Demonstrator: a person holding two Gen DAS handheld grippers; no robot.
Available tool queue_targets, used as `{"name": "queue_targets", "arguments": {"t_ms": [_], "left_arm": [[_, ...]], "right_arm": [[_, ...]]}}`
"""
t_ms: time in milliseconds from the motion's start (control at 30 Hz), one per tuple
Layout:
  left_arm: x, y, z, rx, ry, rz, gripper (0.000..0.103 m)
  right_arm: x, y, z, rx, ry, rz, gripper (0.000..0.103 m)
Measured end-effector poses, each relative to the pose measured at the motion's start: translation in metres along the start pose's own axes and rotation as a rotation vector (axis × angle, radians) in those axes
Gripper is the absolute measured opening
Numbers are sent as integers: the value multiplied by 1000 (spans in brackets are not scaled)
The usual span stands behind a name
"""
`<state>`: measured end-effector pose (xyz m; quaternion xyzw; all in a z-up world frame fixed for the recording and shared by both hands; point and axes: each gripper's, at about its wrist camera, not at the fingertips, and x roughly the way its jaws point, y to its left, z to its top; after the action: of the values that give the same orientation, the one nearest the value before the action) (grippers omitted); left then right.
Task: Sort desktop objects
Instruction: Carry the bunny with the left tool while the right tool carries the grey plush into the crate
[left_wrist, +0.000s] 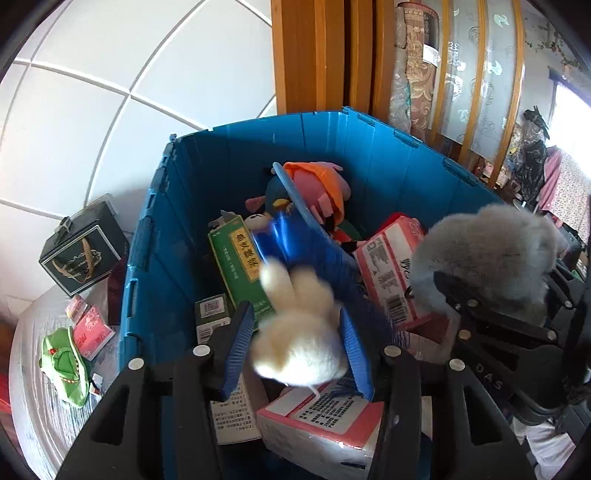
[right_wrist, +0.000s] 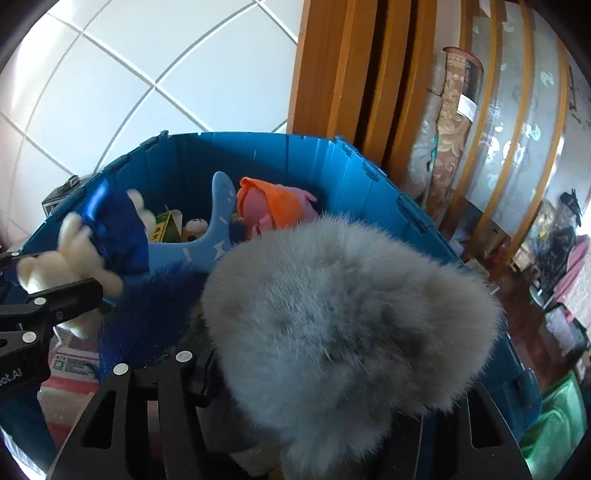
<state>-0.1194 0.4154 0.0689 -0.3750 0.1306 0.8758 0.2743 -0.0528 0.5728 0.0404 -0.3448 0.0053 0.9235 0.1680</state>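
Low in the centre of the left wrist view, a cream plush toy (left_wrist: 299, 332) with a blue garment sits between the blue pads (left_wrist: 240, 347) of the left gripper (left_wrist: 299, 350); the jaws stand partly open around it, and motion blur hides whether the pads actually touch it. It hangs over the blue crate (left_wrist: 159, 236), which fills the middle of the frame.

At the right edge of that view, the right gripper (left_wrist: 491, 306) carries a grey furry plush (left_wrist: 487, 251). In the right wrist view the grey plush (right_wrist: 351, 325) covers the fingers completely, so how far those jaws are open cannot be told.

Inside the crate lie a green box (left_wrist: 240, 266) with yellow label, pink-and-white packs (left_wrist: 391, 273), and, toward the far wall, a pink plush with orange cloth (left_wrist: 317, 184) beside a blue plush (right_wrist: 218, 229).

At lower left, outside the crate, a green pouch (left_wrist: 66, 365) and pink packets (left_wrist: 92, 328) lie on a pale tabletop (left_wrist: 37, 417), with a dark box (left_wrist: 85, 247) behind them.
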Motion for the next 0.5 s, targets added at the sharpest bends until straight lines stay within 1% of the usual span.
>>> {"name": "queue_targets", "arguments": {"t_ms": [33, 67, 100, 133, 167, 233, 267, 333, 400, 500], "left_arm": [[-1, 0, 0, -7, -5, 10, 64], [-3, 1, 0, -11, -12, 14, 69], [-4, 2, 0, -12, -23, 16, 75], [-5, 2, 0, -12, -31, 21, 78], [-6, 2, -1, -12, -35, 27, 78], [-6, 3, -1, -15, -38, 27, 78], [-7, 5, 0, -19, -41, 30, 78], [-8, 8, 0, -22, -48, 35, 78], [-11, 11, 0, -28, -58, 40, 78], [-19, 17, 0, -37, -81, 48, 78]], "right_arm": [[-2, -3, 2, 0, -12, 1, 60], [-2, -3, 3, -3, -15, -11, 60], [-3, -3, 3, 1, -17, -15, 64], [-5, -5, 3, 12, -24, -8, 69], [-7, -5, 3, 16, -29, -5, 71], [-9, -7, 5, 25, -38, -8, 83], [-11, -8, 5, 30, -44, -8, 86], [-13, -11, 7, 35, -55, -10, 98], [-16, -12, 8, 37, -70, -14, 103], [-16, -13, 8, 37, -82, -27, 103]]}}
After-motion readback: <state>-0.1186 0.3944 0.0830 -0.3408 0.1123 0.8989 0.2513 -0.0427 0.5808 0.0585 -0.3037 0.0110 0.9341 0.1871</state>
